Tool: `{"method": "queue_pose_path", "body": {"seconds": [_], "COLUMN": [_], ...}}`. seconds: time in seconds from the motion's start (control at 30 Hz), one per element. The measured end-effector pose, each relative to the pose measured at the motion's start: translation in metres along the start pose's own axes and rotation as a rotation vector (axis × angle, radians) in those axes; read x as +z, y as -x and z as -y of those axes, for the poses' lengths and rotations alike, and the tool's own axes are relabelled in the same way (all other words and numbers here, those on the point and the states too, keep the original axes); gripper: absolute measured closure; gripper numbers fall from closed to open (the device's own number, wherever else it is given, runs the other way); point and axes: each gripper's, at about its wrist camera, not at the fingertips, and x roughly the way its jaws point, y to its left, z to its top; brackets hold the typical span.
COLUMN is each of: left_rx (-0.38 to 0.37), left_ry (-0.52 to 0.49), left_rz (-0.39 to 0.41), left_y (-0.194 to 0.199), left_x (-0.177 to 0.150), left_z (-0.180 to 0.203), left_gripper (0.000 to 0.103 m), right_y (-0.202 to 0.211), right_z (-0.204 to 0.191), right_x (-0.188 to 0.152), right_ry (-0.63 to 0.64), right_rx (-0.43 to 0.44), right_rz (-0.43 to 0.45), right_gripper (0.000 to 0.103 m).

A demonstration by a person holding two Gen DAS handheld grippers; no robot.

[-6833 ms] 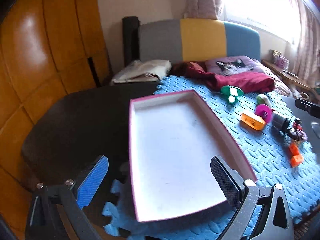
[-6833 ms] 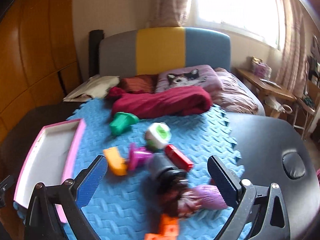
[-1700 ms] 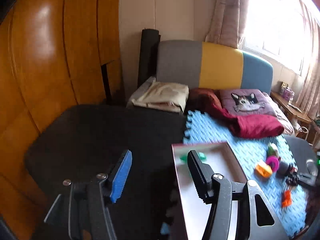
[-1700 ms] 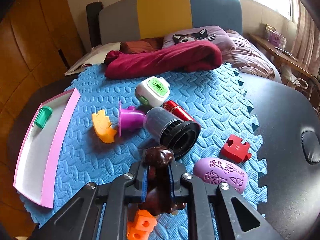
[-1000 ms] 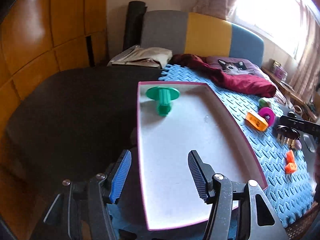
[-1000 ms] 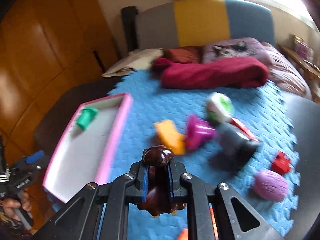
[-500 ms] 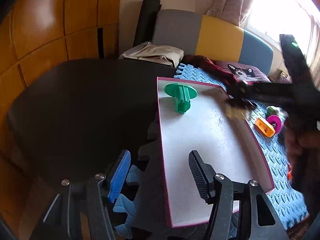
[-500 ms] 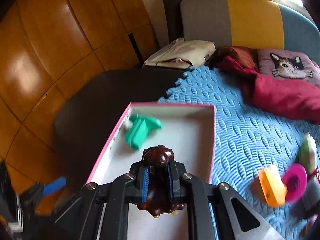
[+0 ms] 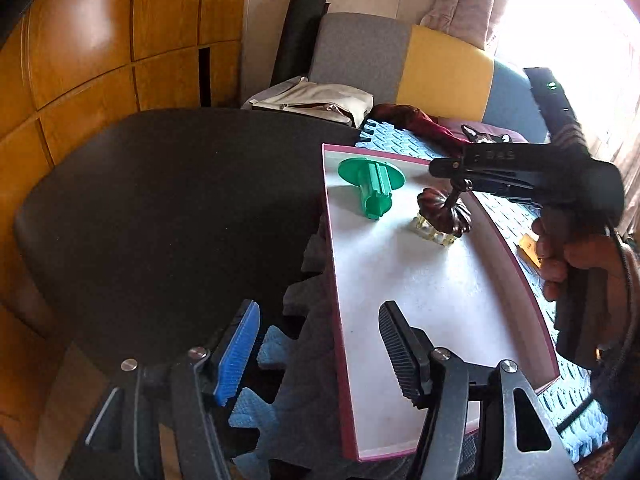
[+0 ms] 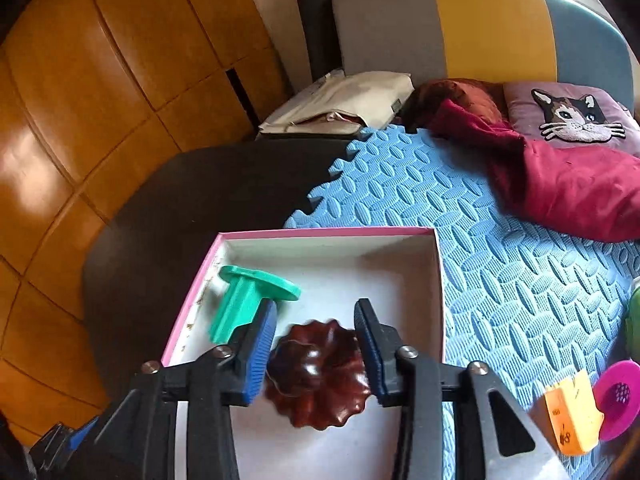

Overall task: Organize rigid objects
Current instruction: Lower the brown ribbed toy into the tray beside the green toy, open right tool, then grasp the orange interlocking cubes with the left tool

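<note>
A pink-rimmed white tray (image 9: 424, 292) (image 10: 438, 280) lies on the blue foam mat (image 10: 500, 280). A green flanged peg (image 9: 374, 188) (image 10: 244, 304) lies at the tray's far end. A dark brown fluted massager (image 9: 444, 212) (image 10: 320, 372) sits in the tray beside it. My right gripper (image 10: 316, 344) (image 9: 460, 186) is above the massager with its jaws parted, no longer clamping it. My left gripper (image 9: 316, 348) is open and empty, straddling the tray's near left rim.
An orange block (image 10: 570, 416), a magenta cup (image 10: 616, 400) and a green-white object (image 10: 632, 320) lie on the mat to the right. A red cloth (image 10: 560, 176) and cat pillow (image 10: 576, 120) lie behind. A dark tabletop (image 9: 160, 208) spreads left of the tray.
My right gripper carried the brown massager from the mat over the tray, lowered it beside the green peg and opened its jaws. My left gripper stayed open near the tray's near end.
</note>
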Motion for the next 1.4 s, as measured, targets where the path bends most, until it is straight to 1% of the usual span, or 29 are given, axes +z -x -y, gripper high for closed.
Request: {"method": "queue_pose_path", "body": {"seconds": [0.2,0.27,0.4,0.5,0.6,0.77,0.87,1.1,1.17,1.3,1.4], "left_rx": [-0.006,-0.006,-0.008,-0.012,-0.012,-0.016,-0.026,-0.058,-0.066,-0.091,-0.114], "left_ry": [-0.016,-0.022,-0.033,-0.049,-0.064,-0.094,-0.115,-0.172,-0.187,-0.217,-0.239], "left_rz": [-0.001,0.003,0.010,0.021,0.030,0.036,0.036,0.025,0.023,0.011,0.005], "left_y": [0.002,0.004,0.009,0.014,0.017,0.020,0.021,0.019,0.019,0.016,0.013], "left_x": [-0.001,-0.001,0.000,0.000,0.001,0.004,0.005,0.005,0.005,0.006,0.007], "left_z": [0.006,0.008,0.014,0.018,0.023,0.034,0.043,0.065,0.071,0.085,0.097], "left_gripper": [0.039,0.037,0.035,0.031,0.030,0.030,0.030,0.029,0.027,0.027,0.027], "right_y": [0.026,0.035,0.060,0.078,0.092,0.115,0.128,0.166,0.175,0.190,0.196], "right_z": [0.002,0.003,0.006,0.012,0.021,0.041,0.057,0.103,0.115,0.132,0.143], "right_x": [-0.006,-0.011,-0.026,-0.039,-0.053,-0.078,-0.091,-0.115,-0.122,-0.135,-0.142], "right_ry": [-0.011,-0.010,0.005,0.015,0.025,0.024,0.015,-0.065,-0.080,-0.066,-0.071], "right_rx": [0.011,0.011,-0.001,-0.018,-0.028,-0.064,-0.101,-0.195,-0.227,-0.291,-0.356], "right_rz": [0.037,0.041,0.073,0.086,0.078,0.070,0.067,0.082,0.082,0.049,0.045], "right_gripper": [0.057,0.055,0.045,0.040,0.038,0.037,0.037,0.036,0.036,0.036,0.036]}}
